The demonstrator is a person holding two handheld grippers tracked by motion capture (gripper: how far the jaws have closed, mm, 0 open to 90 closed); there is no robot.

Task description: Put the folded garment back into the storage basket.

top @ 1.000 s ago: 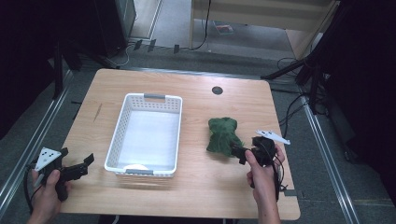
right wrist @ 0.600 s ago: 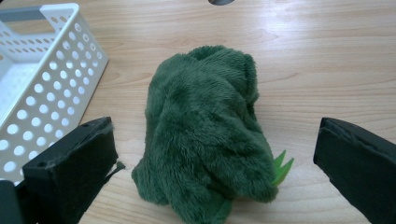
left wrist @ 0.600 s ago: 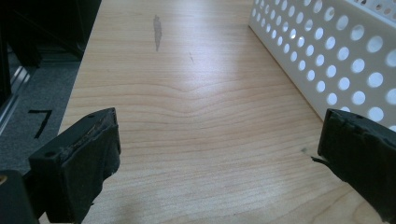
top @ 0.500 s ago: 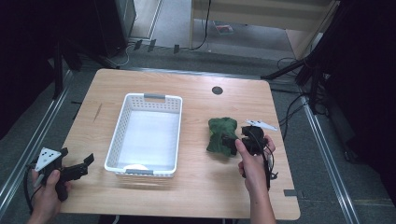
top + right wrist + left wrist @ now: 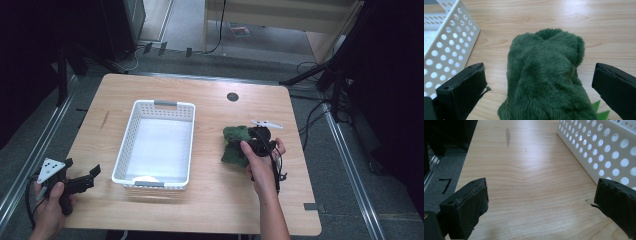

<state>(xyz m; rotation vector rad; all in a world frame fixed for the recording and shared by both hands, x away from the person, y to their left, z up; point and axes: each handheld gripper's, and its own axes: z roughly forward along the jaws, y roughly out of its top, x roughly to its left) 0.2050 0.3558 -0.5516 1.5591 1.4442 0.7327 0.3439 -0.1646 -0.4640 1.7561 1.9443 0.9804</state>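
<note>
High view: a light wooden bench carries a white perforated plastic basket with grey handles, standing left of centre, and a dark green plush toy lying on the bare wood to the basket's right, well apart from the basket wall. The right gripper, held in the person's right hand, sits at the toy's right side with a cable trailing down along the forearm. The left gripper, held in the left hand at the near left corner of the bench, bears a grey three-cornered plate and points toward the basket's near left corner without touching it. Right gripper view: the right gripper has its two black jaws spread wide, one on either side of the furry green toy, which rises between them; a gap of wood shows between each jaw and the fur, so nothing is pinched. A bright green scrap shows at the toy's lower right, and the basket wall lies at the left. Left gripper view: the left gripper is likewise spread wide over bare wood, empty, with the basket's perforated wall just beside its right jaw.
</note>
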